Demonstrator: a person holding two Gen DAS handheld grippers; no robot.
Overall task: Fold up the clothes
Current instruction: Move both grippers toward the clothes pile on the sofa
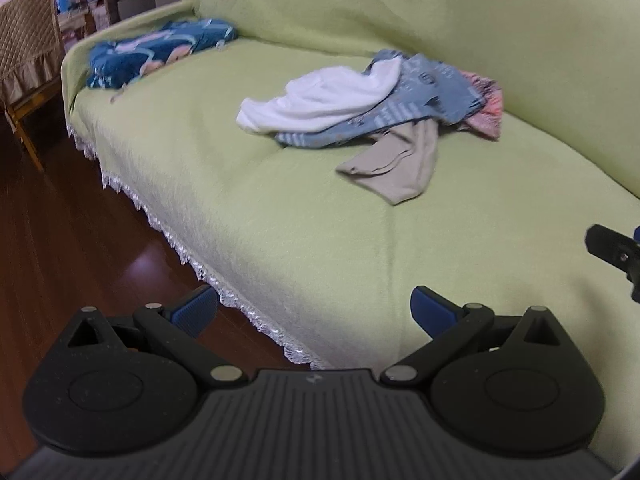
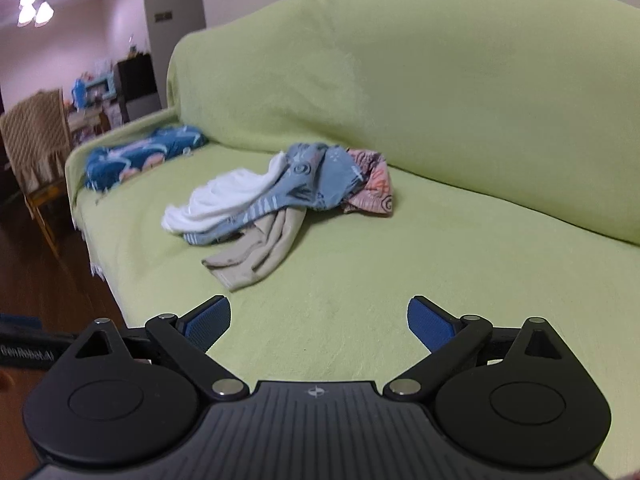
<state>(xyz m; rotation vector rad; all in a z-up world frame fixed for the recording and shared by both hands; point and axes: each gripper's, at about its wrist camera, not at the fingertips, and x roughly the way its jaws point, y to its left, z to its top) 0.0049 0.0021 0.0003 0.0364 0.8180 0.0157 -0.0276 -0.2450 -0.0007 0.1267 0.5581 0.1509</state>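
Note:
A loose heap of clothes lies on the green sofa seat (image 1: 240, 208): a white garment (image 1: 320, 100) (image 2: 224, 198) on top at the left, a light-blue patterned one (image 1: 432, 92) (image 2: 316, 180) under it, a pink patterned piece (image 1: 486, 108) (image 2: 372, 184) at the right, and a beige garment (image 1: 396, 164) (image 2: 256, 248) sticking out toward me. My left gripper (image 1: 314, 312) is open over the sofa's front edge, well short of the heap. My right gripper (image 2: 319, 322) is open above the seat (image 2: 360, 300), nothing between its fingers. Part of the right gripper (image 1: 616, 248) shows at the left view's right edge.
A dark-blue patterned cloth (image 1: 160, 50) (image 2: 140, 156) lies bunched at the sofa's far left end by the armrest. Dark wooden floor (image 1: 60, 260) runs along the lace-trimmed front edge. A chair with a quilted cover (image 1: 24, 40) and cluttered shelves stand beyond.

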